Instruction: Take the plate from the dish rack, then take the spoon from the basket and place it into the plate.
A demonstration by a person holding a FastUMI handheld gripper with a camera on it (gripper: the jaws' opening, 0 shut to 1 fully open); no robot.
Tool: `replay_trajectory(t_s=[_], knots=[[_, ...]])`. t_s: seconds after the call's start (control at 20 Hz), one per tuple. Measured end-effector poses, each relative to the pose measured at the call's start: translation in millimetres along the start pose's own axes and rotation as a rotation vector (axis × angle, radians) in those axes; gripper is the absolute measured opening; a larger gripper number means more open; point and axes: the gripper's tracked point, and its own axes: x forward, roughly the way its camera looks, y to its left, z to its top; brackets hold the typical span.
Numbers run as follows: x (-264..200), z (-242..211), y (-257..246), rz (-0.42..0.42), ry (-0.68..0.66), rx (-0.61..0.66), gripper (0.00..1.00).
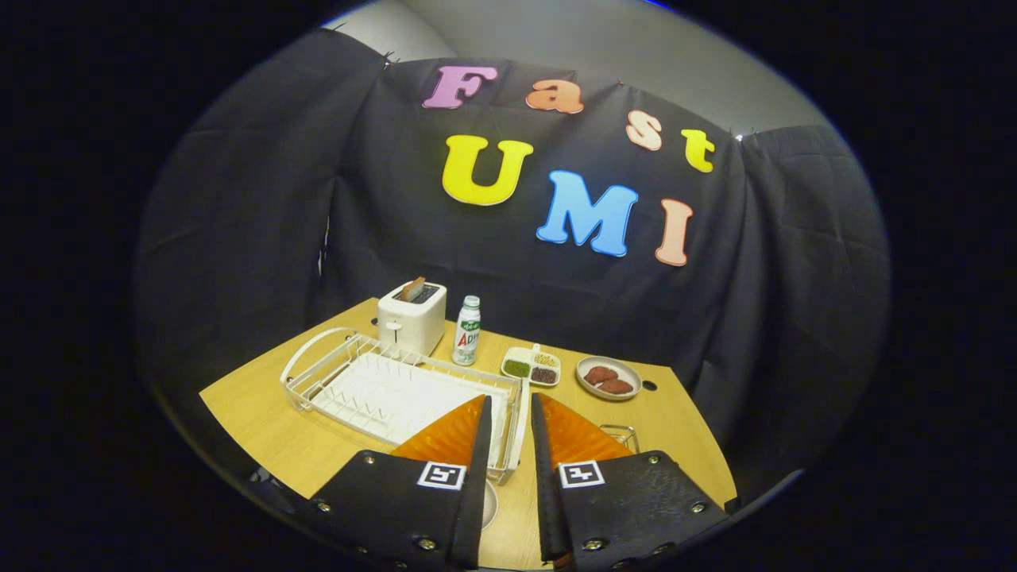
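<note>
the jaws stood a little apart, gripping nothing, over the near end of the white dish rack [381, 389] on the tabletop [262, 433]. likely the first step — reaching for the plate, whose place i couldn't tell — next called for finding its rim.

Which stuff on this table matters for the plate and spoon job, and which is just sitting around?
For the job: dish rack; tongs, slightly apart over the rack's near corner, gripping nothing; wire basket just beside them.

Lying about: toaster, bottle, divided snack dish, dish of brown food.
</note>
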Motion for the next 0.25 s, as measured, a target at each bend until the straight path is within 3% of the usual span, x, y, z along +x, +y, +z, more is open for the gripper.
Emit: replay_trajectory(t_s=[0.25], knots=[[5.0,42.9,-53.0,-0.060,-0.107,0.076,0.29]])
